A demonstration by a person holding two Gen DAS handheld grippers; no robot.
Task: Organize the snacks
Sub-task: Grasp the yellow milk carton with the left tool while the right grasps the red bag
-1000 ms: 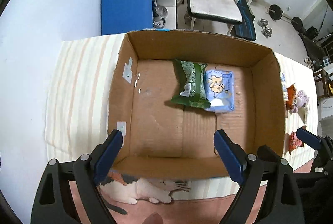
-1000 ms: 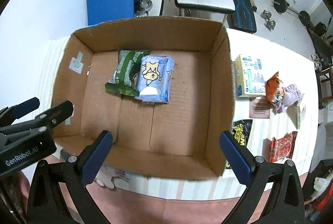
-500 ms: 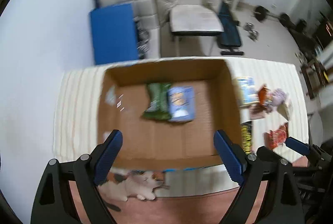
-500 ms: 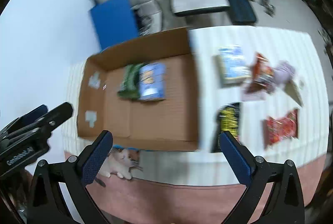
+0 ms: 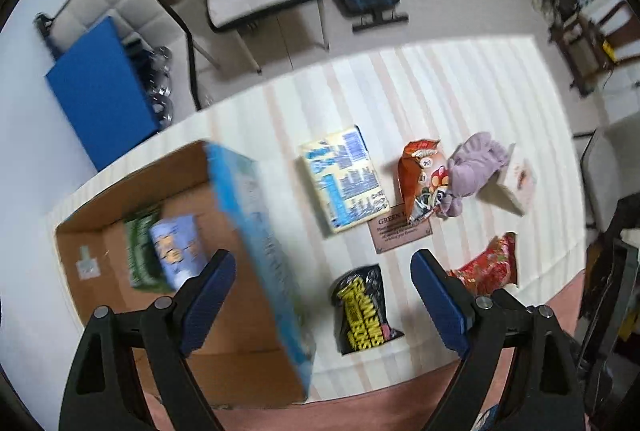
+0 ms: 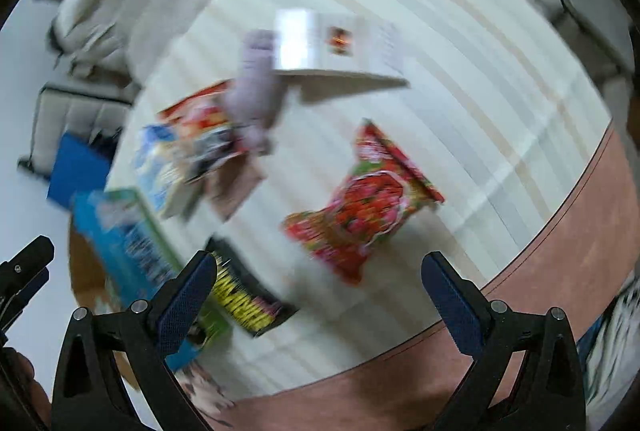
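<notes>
On the table [image 5: 460, 79]: box [image 5: 120, 199] at left, two packets [image 5: 160, 255] side by side inside it against the far wall. Right of the box, a flat carton [image 5: 346, 179]; further right a bag [image 5: 418, 179] touching a plush [image 5: 476, 167], with a booklet [image 5: 520, 177] beyond. Nearer the front edge, a pouch [image 5: 362, 311] beside the box and a noodle pack [image 6: 364, 203] to its right. Under the bag, a card [image 5: 400, 235].

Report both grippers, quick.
Left gripper: open, holding nothing.
Right gripper: open, holding nothing.
</notes>
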